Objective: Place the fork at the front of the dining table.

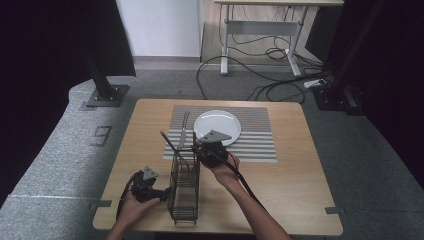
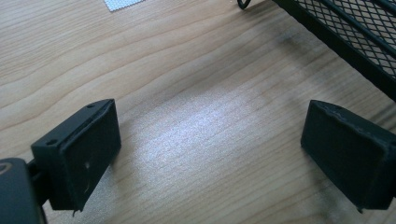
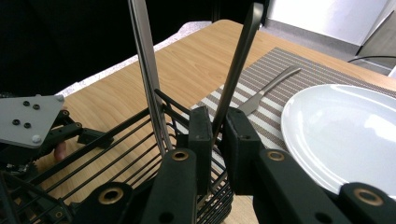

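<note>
A black wire cutlery basket [image 1: 184, 185] stands upright near the table's front edge. My right gripper [image 3: 215, 126] sits at the basket's far top corner, shut on the slim metal handle of a utensil [image 3: 238, 60] that rises out of the basket. A second metal utensil [image 3: 144, 70] stands in the basket just left of it, untouched. In the high view the right gripper [image 1: 197, 150] is between basket and plate. My left gripper [image 2: 210, 149] hangs open low over bare wood, with the basket's mesh [image 2: 355, 37] to its upper right; in the high view the left gripper [image 1: 162, 192] is beside the basket's left wall.
A striped placemat [image 1: 255, 145] lies at the table's centre back with a white plate [image 1: 217, 125] on it and a knife [image 1: 185, 125] lying left of the plate. The wooden table [image 1: 290, 190] has bare room to the right. Cables and a desk frame lie on the floor beyond.
</note>
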{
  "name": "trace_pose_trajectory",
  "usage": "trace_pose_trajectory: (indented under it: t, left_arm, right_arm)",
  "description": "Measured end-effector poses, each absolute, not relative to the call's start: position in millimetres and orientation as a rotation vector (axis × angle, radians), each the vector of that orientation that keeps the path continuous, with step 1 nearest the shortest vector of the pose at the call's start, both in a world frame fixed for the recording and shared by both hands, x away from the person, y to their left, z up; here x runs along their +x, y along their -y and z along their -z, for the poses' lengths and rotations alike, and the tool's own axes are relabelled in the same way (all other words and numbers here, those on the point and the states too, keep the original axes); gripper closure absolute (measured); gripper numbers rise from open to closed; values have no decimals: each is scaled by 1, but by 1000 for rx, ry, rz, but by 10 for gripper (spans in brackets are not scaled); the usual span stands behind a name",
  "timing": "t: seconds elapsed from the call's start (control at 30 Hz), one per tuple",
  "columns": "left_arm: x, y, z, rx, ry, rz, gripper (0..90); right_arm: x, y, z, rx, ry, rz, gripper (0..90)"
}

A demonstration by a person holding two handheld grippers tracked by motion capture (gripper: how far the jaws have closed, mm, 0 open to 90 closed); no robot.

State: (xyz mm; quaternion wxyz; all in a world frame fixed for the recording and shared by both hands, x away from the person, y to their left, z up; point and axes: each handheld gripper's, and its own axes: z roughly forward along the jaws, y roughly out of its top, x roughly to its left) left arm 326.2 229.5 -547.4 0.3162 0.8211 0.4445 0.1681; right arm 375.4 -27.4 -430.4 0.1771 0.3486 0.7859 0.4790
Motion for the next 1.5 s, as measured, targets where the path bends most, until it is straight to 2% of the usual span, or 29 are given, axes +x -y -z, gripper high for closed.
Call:
trace_pose_trajectory:
  t: [0.2, 0.57, 1.5]
  left_arm:
    - [326, -230, 547, 2162, -1170, -443, 45]
    - [326, -229, 547, 2161, -1171, -443, 45]
    - [326, -229, 547, 2161, -1171, -442, 45]
  right_arm:
    - [374, 23, 432, 974, -2250, -1336, 809]
    - [369, 20, 431, 957, -2249, -1385, 857]
    - [340, 65, 374, 849, -1977, -1601, 866]
